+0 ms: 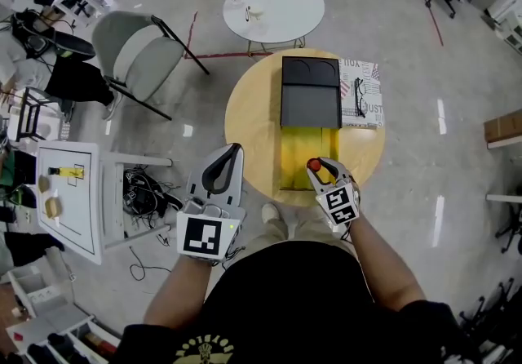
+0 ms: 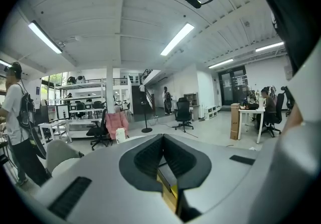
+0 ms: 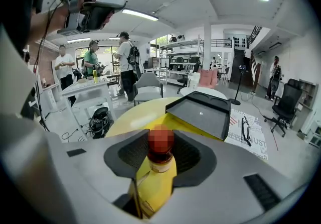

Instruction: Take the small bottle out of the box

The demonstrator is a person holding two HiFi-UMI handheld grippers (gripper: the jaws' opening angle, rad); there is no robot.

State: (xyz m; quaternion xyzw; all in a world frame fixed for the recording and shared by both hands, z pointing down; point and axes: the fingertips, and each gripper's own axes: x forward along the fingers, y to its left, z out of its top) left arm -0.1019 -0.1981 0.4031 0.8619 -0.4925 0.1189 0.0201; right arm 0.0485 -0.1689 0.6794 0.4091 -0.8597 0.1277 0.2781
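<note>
The small bottle [image 1: 314, 165] has a red cap and a yellow body [image 3: 155, 178]. It stands upright between the jaws of my right gripper [image 1: 316, 163], which is shut on it at the near end of the box. The box's yellow inside [image 1: 298, 154] lies open, with its black lid [image 1: 310, 93] folded back toward the far side of the round wooden table [image 1: 253, 117]. In the right gripper view the gripper [image 3: 161, 142] has the bottle filling the gap between its jaws. My left gripper [image 1: 236, 148] is shut and empty at the table's left edge, its tips [image 2: 163, 138] meeting.
A pair of glasses [image 1: 360, 97] lies on a printed sheet to the right of the lid. Beyond the table are a white round table [image 1: 277, 7] and a grey folding chair [image 1: 134, 52]. A white side table [image 1: 69, 199] stands at the left. Several people stand in the background [image 3: 125, 62].
</note>
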